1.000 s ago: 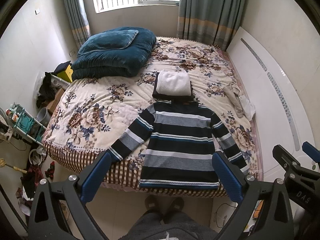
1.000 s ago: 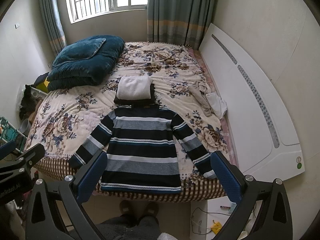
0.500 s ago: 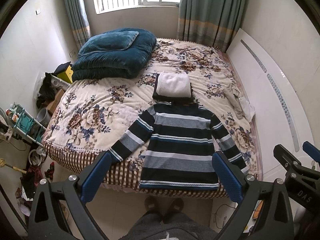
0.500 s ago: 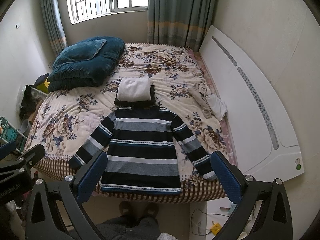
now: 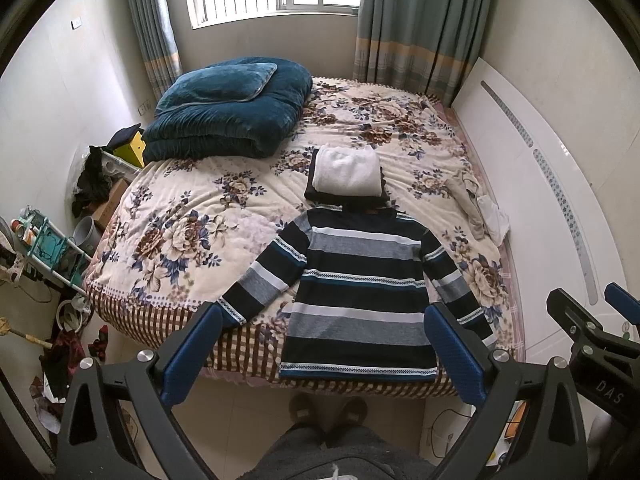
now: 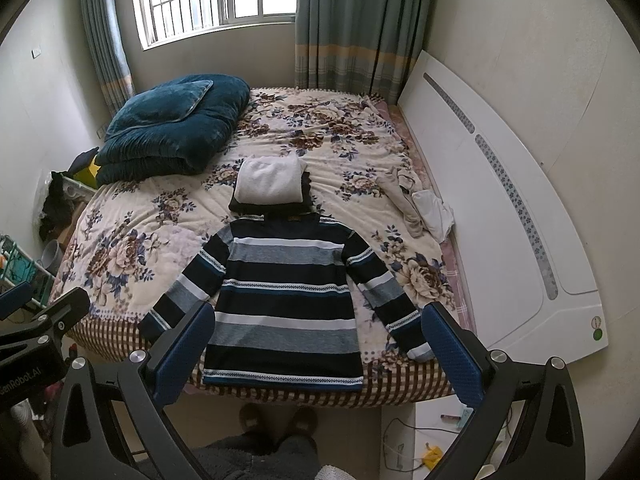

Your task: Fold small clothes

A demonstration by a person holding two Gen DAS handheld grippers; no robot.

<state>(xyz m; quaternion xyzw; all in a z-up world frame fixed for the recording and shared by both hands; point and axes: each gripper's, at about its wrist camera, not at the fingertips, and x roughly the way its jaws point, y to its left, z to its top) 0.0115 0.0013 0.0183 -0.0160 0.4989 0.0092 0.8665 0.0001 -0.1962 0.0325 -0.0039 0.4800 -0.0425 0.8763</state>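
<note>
A striped navy, grey and white sweater [image 5: 360, 292] [image 6: 284, 300] lies flat and spread out at the near edge of the bed, sleeves angled outward, hem hanging slightly over the edge. Behind its collar sits a folded stack, a white garment [image 5: 347, 171] [image 6: 269, 181] on top of a dark one. My left gripper [image 5: 322, 354] is open and held high above the floor in front of the bed, nothing between its fingers. My right gripper [image 6: 316, 352] is likewise open and empty, off to the right of the left one.
The floral bedspread [image 5: 192, 216] covers the bed. A folded teal quilt with a pillow [image 5: 228, 116] lies at the far left. Crumpled light clothes [image 5: 484, 212] lie by the white headboard [image 5: 560, 208]. Clutter and a rack [image 5: 48, 248] fill the left floor. A person's slippered feet [image 5: 328, 408] stand below.
Both views have shifted very slightly; the sweater and the stack lie as before, and both grippers remain open.
</note>
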